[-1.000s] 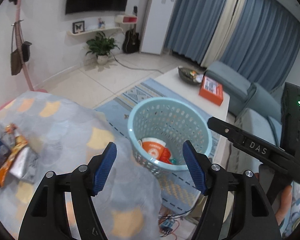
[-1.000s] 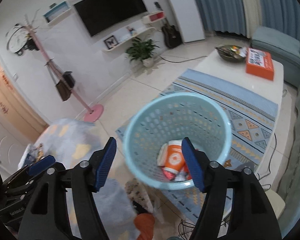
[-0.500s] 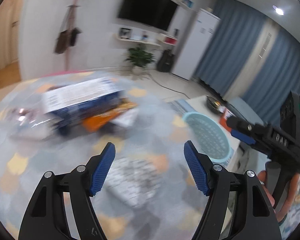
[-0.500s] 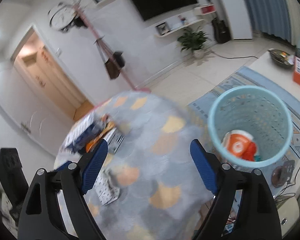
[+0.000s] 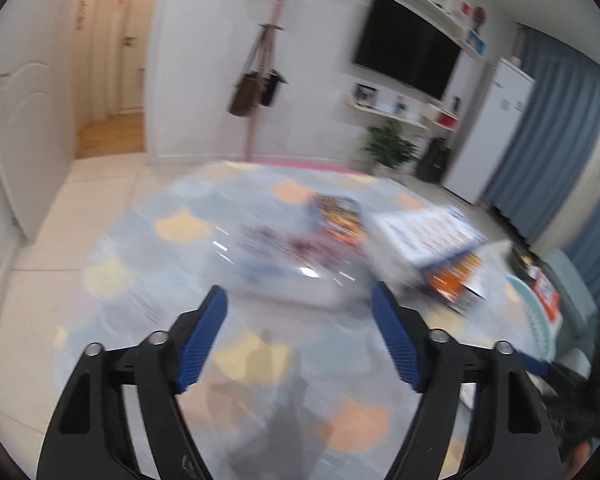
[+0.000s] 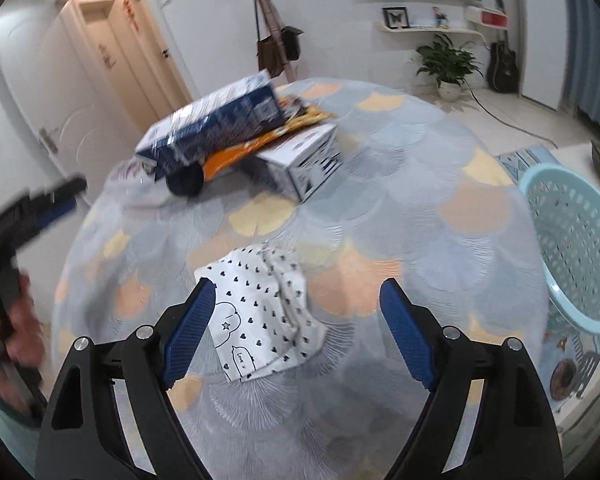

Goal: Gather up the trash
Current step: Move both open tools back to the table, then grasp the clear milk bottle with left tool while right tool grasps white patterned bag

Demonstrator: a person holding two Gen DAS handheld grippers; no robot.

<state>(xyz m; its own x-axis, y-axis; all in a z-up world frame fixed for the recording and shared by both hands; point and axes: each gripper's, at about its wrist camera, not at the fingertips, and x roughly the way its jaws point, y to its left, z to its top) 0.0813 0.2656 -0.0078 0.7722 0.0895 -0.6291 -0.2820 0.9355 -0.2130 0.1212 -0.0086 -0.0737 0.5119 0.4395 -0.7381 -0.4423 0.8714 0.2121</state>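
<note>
Two grippers, both empty and aimed at the table — this reads as the reach for the next piece of trash. Left gripper: jaws apart and opening, nothing between the pads, only blurred litter ahead of them. Right gripper: jaws wide but closing a little, pads not pressing on anything; the bag, white with small hearts, lies flat on the cloth between and just ahead of them. Further back sits the pile — a blue carton on top, orange wrapper under it, white box beside. Basket is off the table's right edge, well apart from the pile. Next move, my guess: right comes down over the bag and pinches a raised fold, since flat paper gives little to bite; left goes for a wrapper in the pile. Left view is motion-blurred, so I can't tell which item it's lined up on.
</note>
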